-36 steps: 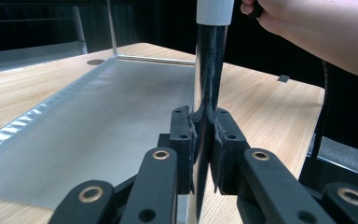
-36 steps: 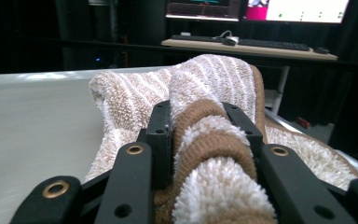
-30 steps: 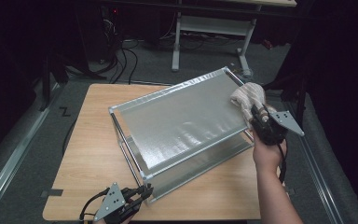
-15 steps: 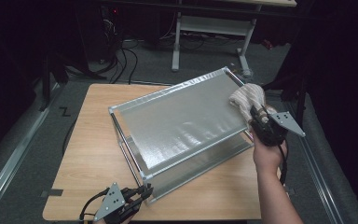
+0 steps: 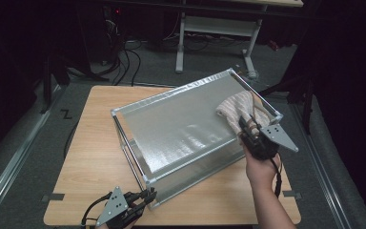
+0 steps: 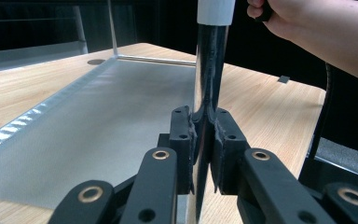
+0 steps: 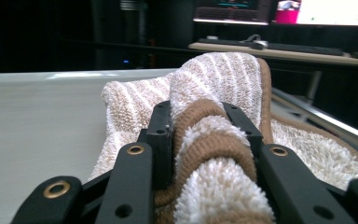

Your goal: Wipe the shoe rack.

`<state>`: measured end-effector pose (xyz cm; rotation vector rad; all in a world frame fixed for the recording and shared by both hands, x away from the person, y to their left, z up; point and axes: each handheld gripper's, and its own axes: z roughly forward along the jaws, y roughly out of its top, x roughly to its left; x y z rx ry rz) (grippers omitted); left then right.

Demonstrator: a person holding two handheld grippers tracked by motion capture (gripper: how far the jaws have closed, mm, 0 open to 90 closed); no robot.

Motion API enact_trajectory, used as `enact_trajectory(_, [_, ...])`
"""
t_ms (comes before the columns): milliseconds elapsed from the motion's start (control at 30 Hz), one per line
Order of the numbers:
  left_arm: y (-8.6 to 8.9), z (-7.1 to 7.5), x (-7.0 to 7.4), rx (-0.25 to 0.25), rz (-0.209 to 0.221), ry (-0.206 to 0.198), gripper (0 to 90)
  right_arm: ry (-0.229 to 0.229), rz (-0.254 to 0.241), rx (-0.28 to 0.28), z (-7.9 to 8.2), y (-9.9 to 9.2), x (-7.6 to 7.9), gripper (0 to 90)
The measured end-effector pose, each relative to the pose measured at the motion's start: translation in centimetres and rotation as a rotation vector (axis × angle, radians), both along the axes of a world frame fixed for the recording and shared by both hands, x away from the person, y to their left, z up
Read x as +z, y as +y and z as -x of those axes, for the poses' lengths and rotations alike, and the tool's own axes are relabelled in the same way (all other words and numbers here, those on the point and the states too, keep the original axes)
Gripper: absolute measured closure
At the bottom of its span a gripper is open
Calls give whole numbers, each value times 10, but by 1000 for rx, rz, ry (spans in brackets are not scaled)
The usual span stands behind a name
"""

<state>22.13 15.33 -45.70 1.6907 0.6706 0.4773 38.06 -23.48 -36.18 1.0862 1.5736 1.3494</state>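
A metal rack with a silvery top panel stands slanted on the wooden table. My left gripper is at the rack's near corner, shut on the chrome corner post; my left gripper's pads press the post from both sides, above the lower shelf. A beige and brown striped towel lies bunched on the right end of the top panel. My right gripper is shut on a fold of the towel, and my right gripper's jaws rest low over the top panel.
The person's right hand and forearm reach in from the table's near right edge. A white desk frame and cables stand on the floor behind the table. A desk with a keyboard lies beyond the rack.
My right gripper has slid the towel leftward and a little nearer across the top panel. My left gripper has stayed on the post.
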Motion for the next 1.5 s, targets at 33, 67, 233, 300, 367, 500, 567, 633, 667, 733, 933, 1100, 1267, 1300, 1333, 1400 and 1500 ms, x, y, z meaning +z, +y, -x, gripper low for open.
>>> enact_trajectory(33, [0, 0, 0, 1, 1, 1, 802, -3, -1, 31, 8, 11, -1, 681])
enact_trajectory(67, [0, 0, 0, 1, 1, 1, 802, -3, -1, 31, 8, 11, -1, 681])
enact_trajectory(233, [0, 0, 0, 1, -1, 0, 802, -18, 3, 129, 32, 43, -3, 680])
enact_trajectory(300, [0, 0, 0, 1, -2, 0, 802, -22, 8, 142, 35, 47, -3, 681])
enact_trajectory(367, [0, 0, 0, 1, -4, 1, 803, -32, 3, 199, 49, 67, -5, 681])
enact_trajectory(500, [0, 0, 0, -1, -4, 0, 802, -35, -6, 264, 65, 88, -6, 680])
enact_trajectory(567, [-1, 0, 1, -2, -4, 0, 803, -40, -6, 298, 72, 98, -6, 680])
enact_trajectory(633, [-1, 0, 1, -3, -4, 0, 803, -37, -8, 310, 75, 104, -7, 680])
enact_trajectory(667, [-1, 0, 1, -3, -5, 0, 802, -39, -9, 330, 79, 110, -7, 680])
enact_trajectory(733, [-1, 0, 1, -3, -5, -1, 803, -40, -6, 360, 86, 120, -6, 680])
enact_trajectory(933, [-1, 0, 1, -6, -7, -2, 803, -42, 14, 444, 106, 148, -4, 681])
enact_trajectory(1100, [-1, 0, 0, -8, -6, -2, 803, -45, 11, 502, 118, 164, -4, 680])
enact_trajectory(1267, [-2, 0, 1, -8, -5, -2, 803, -47, 19, 514, 121, 168, -4, 679])
enact_trajectory(1300, [-2, 0, 0, -9, -5, -2, 803, -50, 25, 511, 120, 168, -4, 679])
enact_trajectory(1333, [-2, 0, 1, -11, -6, -3, 803, -50, 30, 507, 120, 167, -4, 679])
enact_trajectory(1400, [-2, 0, 1, -12, -13, -5, 803, -59, 49, 490, 118, 165, -4, 680])
enact_trajectory(1500, [-2, 0, 1, -14, -12, -7, 803, -63, 68, 463, 112, 159, -3, 681])
